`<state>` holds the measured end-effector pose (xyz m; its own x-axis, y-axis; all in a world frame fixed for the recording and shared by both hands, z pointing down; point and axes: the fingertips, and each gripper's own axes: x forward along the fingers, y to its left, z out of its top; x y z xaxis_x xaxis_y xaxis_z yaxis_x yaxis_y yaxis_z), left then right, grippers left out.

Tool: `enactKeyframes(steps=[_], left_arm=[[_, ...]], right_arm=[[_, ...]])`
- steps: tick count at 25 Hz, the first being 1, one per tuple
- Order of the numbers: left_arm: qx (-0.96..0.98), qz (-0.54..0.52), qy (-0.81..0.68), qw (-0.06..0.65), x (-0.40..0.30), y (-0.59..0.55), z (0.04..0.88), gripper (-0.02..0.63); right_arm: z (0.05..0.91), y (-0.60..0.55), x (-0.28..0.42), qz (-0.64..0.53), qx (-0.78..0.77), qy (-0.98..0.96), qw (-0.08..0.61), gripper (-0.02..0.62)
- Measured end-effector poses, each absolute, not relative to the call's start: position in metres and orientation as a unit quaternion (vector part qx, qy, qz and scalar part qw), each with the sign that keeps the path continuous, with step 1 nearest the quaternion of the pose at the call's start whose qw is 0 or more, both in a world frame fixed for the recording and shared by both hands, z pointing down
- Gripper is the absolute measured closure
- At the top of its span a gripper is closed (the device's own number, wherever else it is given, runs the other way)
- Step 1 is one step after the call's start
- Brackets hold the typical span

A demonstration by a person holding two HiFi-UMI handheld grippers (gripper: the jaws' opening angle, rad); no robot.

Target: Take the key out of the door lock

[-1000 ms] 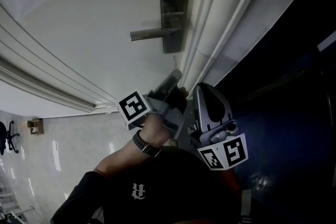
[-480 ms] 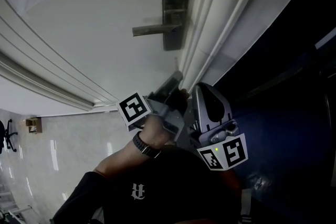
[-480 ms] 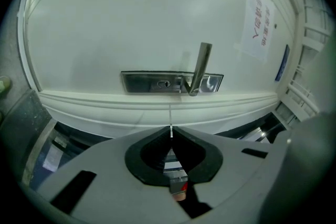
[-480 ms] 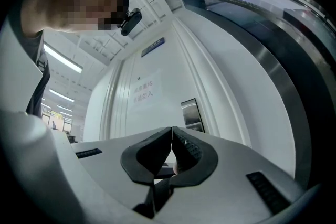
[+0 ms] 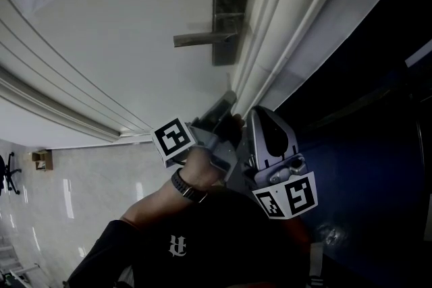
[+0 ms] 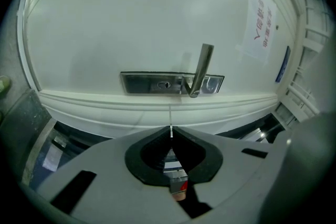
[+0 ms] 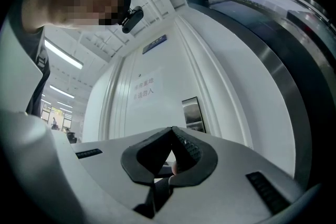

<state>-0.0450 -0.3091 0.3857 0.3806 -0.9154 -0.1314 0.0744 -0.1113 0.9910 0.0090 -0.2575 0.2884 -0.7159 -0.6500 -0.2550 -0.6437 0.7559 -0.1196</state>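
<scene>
Left tool is squeezed fully together, tips touching, nothing caught between them. Right tool is the same, closed on nothing. In the head view both sit low by the person's chest, side by side, well short of the white door. The metal lock plate is straight ahead of the left tool, with the lever handle sticking out of it. There's a small keyhole on the plate, but it's too tiny to tell whether the key is in it.
</scene>
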Motion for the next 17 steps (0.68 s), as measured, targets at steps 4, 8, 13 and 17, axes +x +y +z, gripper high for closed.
enactKeyframes(steps=[4,8,13,17], left_arm=[[0.607,-0.436,-0.347,0.567,-0.047,-0.312,0.384,0.598],[0.607,-0.434,-0.347,0.568,-0.049,-0.315,0.385,0.598],[0.607,-0.432,-0.346,0.569,-0.05,-0.319,0.383,0.598],[0.608,-0.433,-0.345,0.569,-0.051,-0.321,0.383,0.598]], right_arm=[[0.288,-0.261,0.007,-0.01,-0.35,0.926,0.14,0.58],[0.289,-0.264,0.004,-0.011,-0.35,0.927,0.137,0.58],[0.289,-0.267,0.0,-0.012,-0.348,0.928,0.132,0.58],[0.291,-0.269,-0.003,-0.011,-0.347,0.929,0.128,0.581]])
